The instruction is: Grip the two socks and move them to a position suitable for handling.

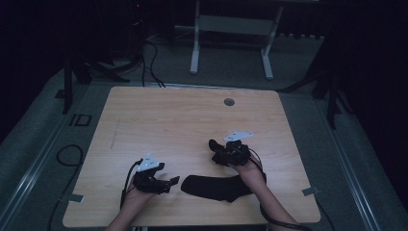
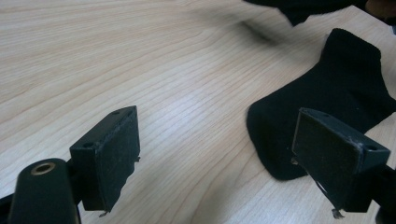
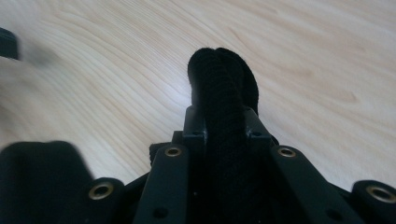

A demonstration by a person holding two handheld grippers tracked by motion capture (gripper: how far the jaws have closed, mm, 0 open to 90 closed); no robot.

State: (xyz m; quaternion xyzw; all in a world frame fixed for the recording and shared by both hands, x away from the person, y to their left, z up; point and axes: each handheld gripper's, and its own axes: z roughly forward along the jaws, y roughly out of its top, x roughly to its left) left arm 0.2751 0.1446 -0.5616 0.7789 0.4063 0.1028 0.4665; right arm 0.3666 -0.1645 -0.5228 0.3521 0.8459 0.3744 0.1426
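The worktop [image 1: 192,120] is bare wood across its far half and along its left edge, so I have open room to move there; everything in use sits toward the near edge, where my forearms come in.

Near the near-left part of the worktop, my left gripper [image 1: 168,183] rests low with its jaws spread wide and nothing between the pads. In the left gripper view the bare grain runs between them, and the toe end of the black sock [image 2: 327,102] lies just beyond the right-hand jaw, not touching it as far as I can tell.

That sock [image 1: 214,186] lies flat near the middle of the near edge, between my two hands, its long side running roughly along that edge.

Farther right and a little toward the centre, my right gripper [image 1: 215,144] is clamped tight on a second black sock [image 3: 222,79]. In the right gripper view a thick fold of knit stands up between the two jaws and pokes out past their tips, lifted off the wood. The high view is dim, so I cannot make out how much of it hangs below.

A small grey round insert [image 1: 229,102] sits near the far edge, well apart from both hands.
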